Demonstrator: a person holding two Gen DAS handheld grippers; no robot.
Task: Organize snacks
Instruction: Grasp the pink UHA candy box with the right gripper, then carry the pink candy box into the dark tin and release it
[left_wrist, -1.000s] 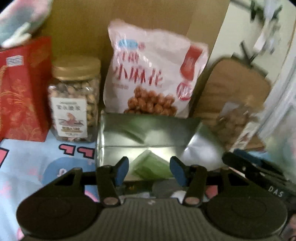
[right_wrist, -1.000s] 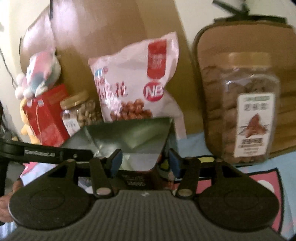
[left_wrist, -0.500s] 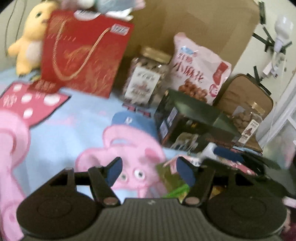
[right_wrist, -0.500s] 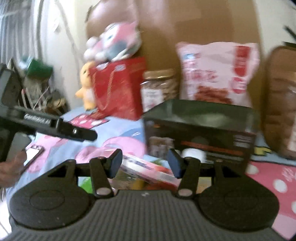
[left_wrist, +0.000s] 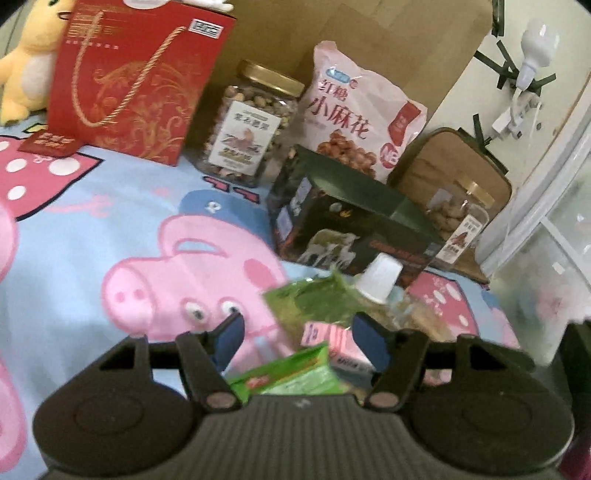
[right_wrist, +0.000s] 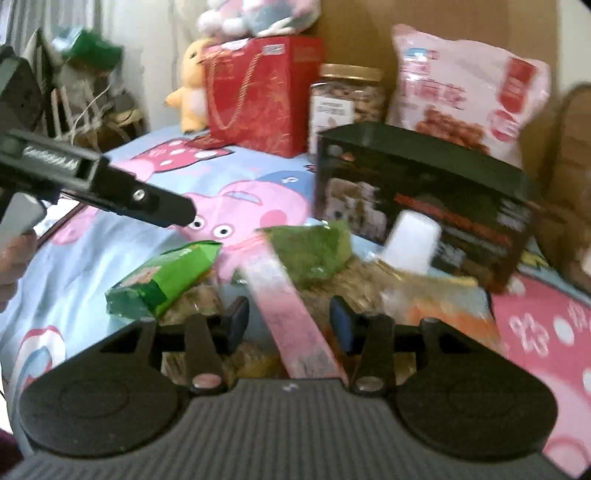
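A dark green box (left_wrist: 351, 221) (right_wrist: 424, 192) stands on the cartoon pig sheet (left_wrist: 110, 229) in front of a pink snack bag (left_wrist: 358, 118) (right_wrist: 461, 85). A loose pile lies before it: a white-capped bottle (left_wrist: 380, 277) (right_wrist: 410, 240), a dark green pouch (left_wrist: 314, 299) (right_wrist: 310, 254), a light green packet (left_wrist: 291, 373) (right_wrist: 162, 277) and a pink carton (left_wrist: 332, 347) (right_wrist: 291, 314). My left gripper (left_wrist: 299, 336) hangs open over the carton and the packet. My right gripper (right_wrist: 288, 325) is open, with the pink carton running between its fingers; no pad presses on it.
Along the back stand a red gift bag (left_wrist: 129, 81) (right_wrist: 266, 92), a gold-lidded nut jar (left_wrist: 251, 122) (right_wrist: 347, 99) and a second jar (left_wrist: 458, 225) against a brown case (left_wrist: 443, 166). A yellow plush toy (left_wrist: 22, 62) sits far left. Cardboard (left_wrist: 369, 37) backs the row.
Both grippers have drawn back from the dark green box, which now stands free on the sheet. The left jaws have widened. The snack pile has come into view under both.
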